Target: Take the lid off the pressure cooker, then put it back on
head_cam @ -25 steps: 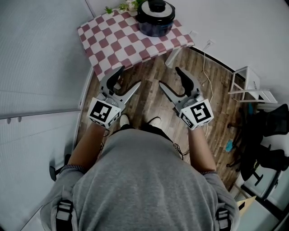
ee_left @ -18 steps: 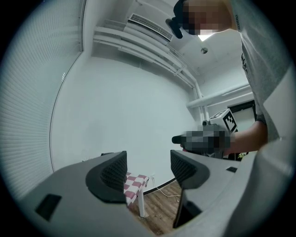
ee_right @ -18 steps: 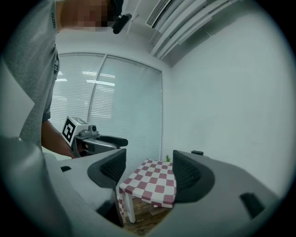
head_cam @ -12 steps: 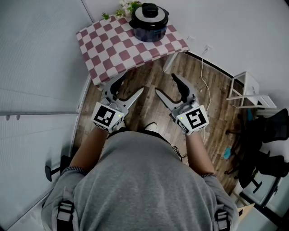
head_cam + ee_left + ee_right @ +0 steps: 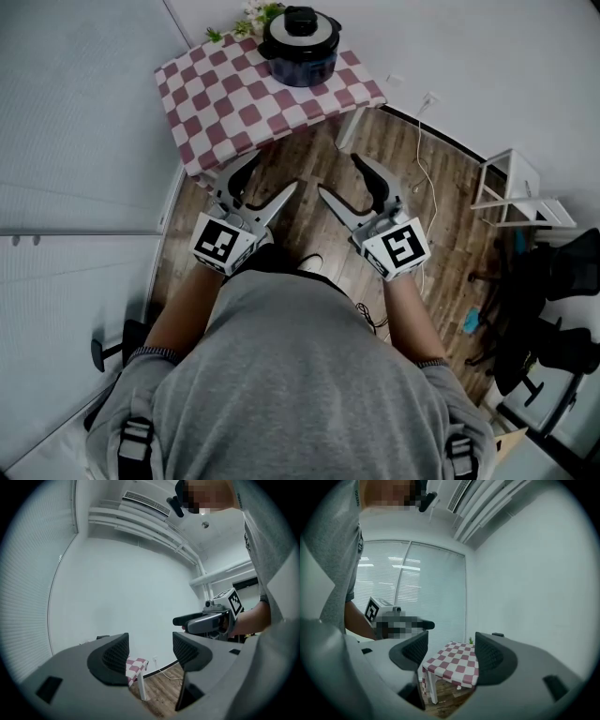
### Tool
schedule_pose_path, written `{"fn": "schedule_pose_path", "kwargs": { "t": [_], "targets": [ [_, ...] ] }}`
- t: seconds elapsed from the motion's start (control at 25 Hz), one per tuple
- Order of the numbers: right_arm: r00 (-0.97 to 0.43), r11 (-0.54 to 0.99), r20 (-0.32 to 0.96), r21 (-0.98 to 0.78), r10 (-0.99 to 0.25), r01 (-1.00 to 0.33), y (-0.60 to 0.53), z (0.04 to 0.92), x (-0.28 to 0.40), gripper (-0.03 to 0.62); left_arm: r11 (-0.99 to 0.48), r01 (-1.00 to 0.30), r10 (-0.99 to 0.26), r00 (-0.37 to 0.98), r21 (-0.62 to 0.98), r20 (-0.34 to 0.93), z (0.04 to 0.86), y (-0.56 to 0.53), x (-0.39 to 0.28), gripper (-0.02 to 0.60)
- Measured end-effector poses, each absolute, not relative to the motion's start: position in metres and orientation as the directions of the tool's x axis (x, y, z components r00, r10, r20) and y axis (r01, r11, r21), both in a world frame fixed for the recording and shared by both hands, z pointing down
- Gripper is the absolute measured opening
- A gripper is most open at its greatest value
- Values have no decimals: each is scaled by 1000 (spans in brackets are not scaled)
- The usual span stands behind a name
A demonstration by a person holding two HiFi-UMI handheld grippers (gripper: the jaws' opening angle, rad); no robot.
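Observation:
The dark pressure cooker (image 5: 300,45), with its lid and black knob (image 5: 300,19) on it, stands at the far end of a small table under a red-and-white checked cloth (image 5: 234,98). Both grippers are held out level over the wooden floor, short of the table's near edge. My left gripper (image 5: 267,180) is open and empty, and so is my right gripper (image 5: 342,176). In the left gripper view, the left gripper (image 5: 150,651) frames a corner of the table (image 5: 136,665). In the right gripper view, the checked tabletop (image 5: 457,663) shows between the jaws of the right gripper (image 5: 451,651). The cooker is mostly hidden in both gripper views.
A small green plant (image 5: 251,13) sits behind the cooker. A white cable (image 5: 422,141) trails on the floor right of the table. A white stool (image 5: 514,187) and black office chairs (image 5: 553,309) stand at the right. A wall with blinds (image 5: 75,141) runs along the left.
Both grippers have moved forward toward the table, which now lies nearer their tips. Their jaws stay open and empty.

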State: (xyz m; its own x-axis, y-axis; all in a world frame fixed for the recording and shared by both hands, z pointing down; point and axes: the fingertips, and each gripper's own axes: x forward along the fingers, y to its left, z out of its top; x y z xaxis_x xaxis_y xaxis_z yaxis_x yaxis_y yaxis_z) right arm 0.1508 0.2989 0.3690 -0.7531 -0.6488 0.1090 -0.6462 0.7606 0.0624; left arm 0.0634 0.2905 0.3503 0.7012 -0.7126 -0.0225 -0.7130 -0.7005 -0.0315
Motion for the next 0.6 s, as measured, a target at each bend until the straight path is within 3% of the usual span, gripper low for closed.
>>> {"fn": "schedule_pose_path", "kwargs": {
  "t": [0.6],
  "targets": [
    [-750, 760, 124, 79, -650, -646, 215, 371, 160, 310, -697, -716, -715, 698, -25, -38, 357, 206, 71, 308]
  ]
}}
